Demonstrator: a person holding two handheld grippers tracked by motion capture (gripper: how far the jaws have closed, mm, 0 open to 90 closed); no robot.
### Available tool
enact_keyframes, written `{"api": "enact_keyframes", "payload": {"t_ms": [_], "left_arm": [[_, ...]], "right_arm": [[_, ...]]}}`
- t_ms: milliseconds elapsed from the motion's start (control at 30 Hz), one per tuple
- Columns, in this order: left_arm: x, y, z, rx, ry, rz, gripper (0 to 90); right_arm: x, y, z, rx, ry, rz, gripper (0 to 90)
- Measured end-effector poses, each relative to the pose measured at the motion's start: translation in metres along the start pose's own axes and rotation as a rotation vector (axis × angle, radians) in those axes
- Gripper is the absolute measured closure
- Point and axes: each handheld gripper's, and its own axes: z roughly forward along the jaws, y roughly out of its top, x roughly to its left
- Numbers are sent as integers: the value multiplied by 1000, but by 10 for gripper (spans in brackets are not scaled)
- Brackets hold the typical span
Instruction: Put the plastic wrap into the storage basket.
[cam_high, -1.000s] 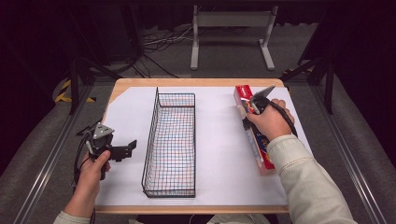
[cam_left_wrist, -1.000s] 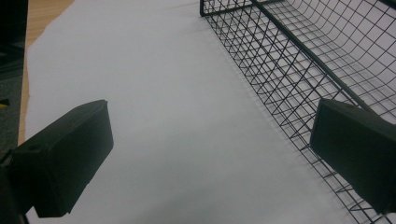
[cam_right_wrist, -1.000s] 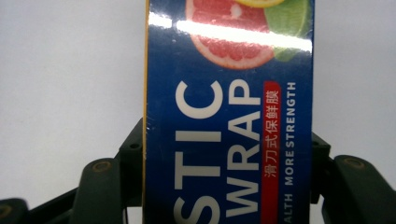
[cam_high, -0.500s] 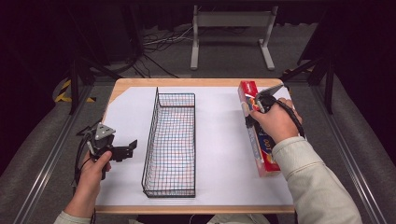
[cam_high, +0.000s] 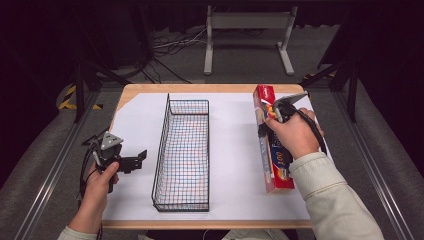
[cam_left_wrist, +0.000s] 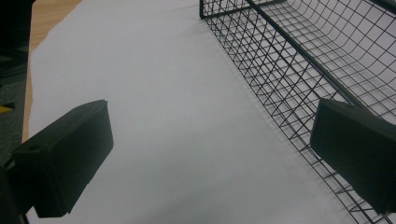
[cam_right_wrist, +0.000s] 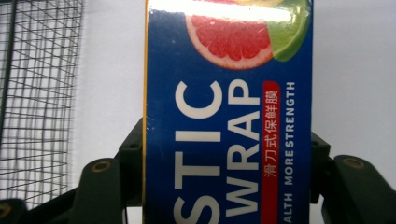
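A person seated at a wooden table (cam_high: 131, 95) covered by a white sheet (cam_high: 235, 160) works with a claw in each hand. The right claw (cam_high: 266, 122), at about two o'clock on the table in the high view, is clamped across a long box of plastic wrap (cam_high: 272, 165); the right gripper view shows both black jaws pressed against the two long sides of the blue box (cam_right_wrist: 229, 121), with its grapefruit and lime picture at twelve o'clock. The box runs lengthwise along the sheet's right side, its red far end near the table's back edge; whether its near end touches the sheet cannot be told. A black wire basket (cam_high: 182, 150) stands at the centre, well apart from the box, its long axis running from six to twelve o'clock. The left claw (cam_high: 137, 159), at about eight o'clock, sits with jaws spread wide and nothing between them, just beside the basket's left wall (cam_left_wrist: 280, 79), over bare sheet (cam_left_wrist: 163, 116).
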Motion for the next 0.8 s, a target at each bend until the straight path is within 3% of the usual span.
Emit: {"api": "enact_keyframes", "payload": {"t_ms": [133,300,467,633,800], "left_arm": [[-3,0,2,6,9,19,1],[-3,1,1,-4,1,19,1],[-1,0,2,-8,-14,11,1],[0,5,0,-18,-27,11,1],[0,10,-5,-39,-26,15,1]], "right_arm": [[8,0,-4,2,-9,2,400],[25,1,-13,-33,49,29,399],[39,-2,-14,-24,60,59,399],[56,-4,-19,-47,52,73,400],[74,-5,-15,-25,39,86,399]]}}
